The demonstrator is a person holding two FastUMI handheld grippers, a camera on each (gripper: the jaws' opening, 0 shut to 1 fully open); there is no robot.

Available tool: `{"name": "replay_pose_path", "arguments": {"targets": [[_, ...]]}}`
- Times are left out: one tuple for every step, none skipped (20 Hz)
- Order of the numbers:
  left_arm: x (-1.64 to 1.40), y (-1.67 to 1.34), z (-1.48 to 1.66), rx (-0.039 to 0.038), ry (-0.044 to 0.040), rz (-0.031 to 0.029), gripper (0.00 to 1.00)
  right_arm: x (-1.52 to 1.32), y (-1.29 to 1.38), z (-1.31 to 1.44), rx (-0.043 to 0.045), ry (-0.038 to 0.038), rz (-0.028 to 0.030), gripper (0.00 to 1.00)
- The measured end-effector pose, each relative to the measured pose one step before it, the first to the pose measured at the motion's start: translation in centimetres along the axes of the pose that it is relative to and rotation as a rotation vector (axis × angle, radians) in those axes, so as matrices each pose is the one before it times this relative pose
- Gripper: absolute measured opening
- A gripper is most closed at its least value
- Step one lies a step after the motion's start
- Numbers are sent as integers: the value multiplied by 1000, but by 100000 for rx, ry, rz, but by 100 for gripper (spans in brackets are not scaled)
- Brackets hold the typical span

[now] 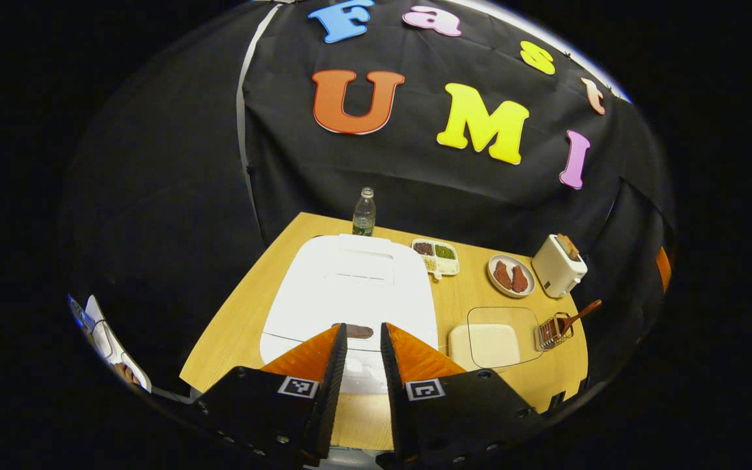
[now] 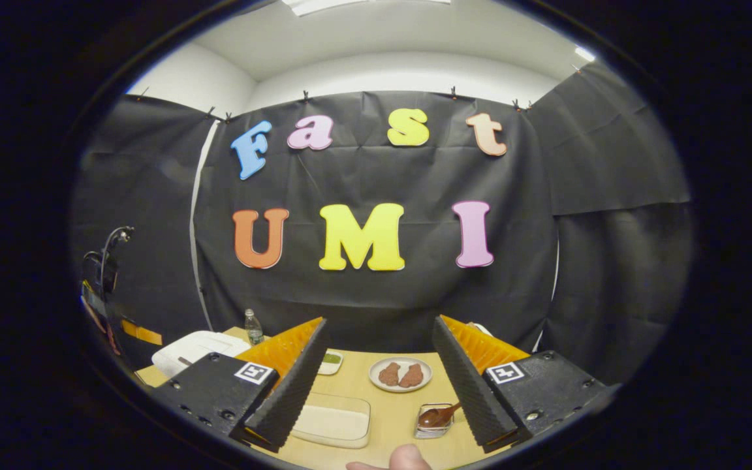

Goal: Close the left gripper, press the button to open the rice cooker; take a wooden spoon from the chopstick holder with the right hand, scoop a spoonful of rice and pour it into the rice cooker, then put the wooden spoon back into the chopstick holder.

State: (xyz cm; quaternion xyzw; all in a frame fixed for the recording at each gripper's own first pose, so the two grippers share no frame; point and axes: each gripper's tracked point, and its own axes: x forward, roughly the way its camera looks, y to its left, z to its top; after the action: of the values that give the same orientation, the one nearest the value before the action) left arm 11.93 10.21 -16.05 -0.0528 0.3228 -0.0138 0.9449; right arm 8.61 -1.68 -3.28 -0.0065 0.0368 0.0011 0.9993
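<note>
So in the left gripper view, the left gripper (image 1: 363, 343) has its fingers pulled nearly together, just a thin slit between them and nothing held. It hovers right over the front edge of the white rice cooker (image 1: 350, 287), whose lid is down, and the dark button (image 1: 358, 331) sits just past the fingertips, peeking through the gap. Looks like step one is in hand: pressing the button. The next move probably calls for a short straight push down onto the button with the closed tips, staying centred so they don't slide off onto the lid.

Off to the gripper's right there's the clear rice container (image 1: 493, 343), and beyond that the wire chopstick holder (image 1: 551, 331) with the wooden spoon (image 1: 578, 316) leaning out of it. Farther ahead sit a water bottle (image 1: 363, 212), a little divided tray (image 1: 437, 256), a plate (image 1: 510, 275) with two brown pieces, and a toaster (image 1: 559, 264).

The right gripper view has the right gripper (image 2: 376, 372) spread wide and empty, held high and back from the table (image 2: 389, 418). The holder and spoon are just inside its right finger, low down, and the rice container is by its left finger. This view adds a fingertip (image 2: 405, 458) at the bottom edge, and the cooker only as a sliver far left. It can't see the button, though.
</note>
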Motion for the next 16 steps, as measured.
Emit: {"name": "replay_pose_path", "arguments": {"targets": [[1923,665,-464,-2142,2554,1596,19,166,-139,18,-459,126,-357,100],[68,-288,-197,-413,4231,-3263,12,243,-65,-17,-344,188,-287,100],[-197,-10,-407,26,2251,-320,0,289,-103,-173,-282,238,-250,100],[-432,-319,-346,-869,1657,-2841,0,287,-128,-178,-206,349,-269,99],[1722,17,-19,-72,2527,-1174,0,180,-7,-129,-82,469,2,100],[546,221,-25,730,1761,-697,0,231,8,-95,-122,320,72,99],[507,452,-47,121,1805,157,0,223,-78,-180,-378,495,-61,100],[484,332,-264,-802,2146,-101,0,165,-33,-200,-330,417,-47,99],[442,101,-377,-1702,2498,-277,0,205,-42,-121,-184,285,-93,100],[368,-12,-84,-1121,1319,-931,0,211,-71,-93,-122,171,-128,100],[431,255,-152,-450,488,110,0,218,-76,-131,13,369,-240,100],[149,106,-108,-57,-66,-208,0,218,-100,-227,186,479,-140,100],[192,14,-23,21,-228,-363,0,202,-23,-183,263,492,-55,100],[197,176,-145,-456,502,263,0,181,3,-143,115,603,-24,100],[165,-50,-822,-1276,2811,-410,0,137,48,-205,-131,531,93,100],[-78,-78,-128,319,-522,-832,0,76,64,-65,-257,146,-25,100]]}}
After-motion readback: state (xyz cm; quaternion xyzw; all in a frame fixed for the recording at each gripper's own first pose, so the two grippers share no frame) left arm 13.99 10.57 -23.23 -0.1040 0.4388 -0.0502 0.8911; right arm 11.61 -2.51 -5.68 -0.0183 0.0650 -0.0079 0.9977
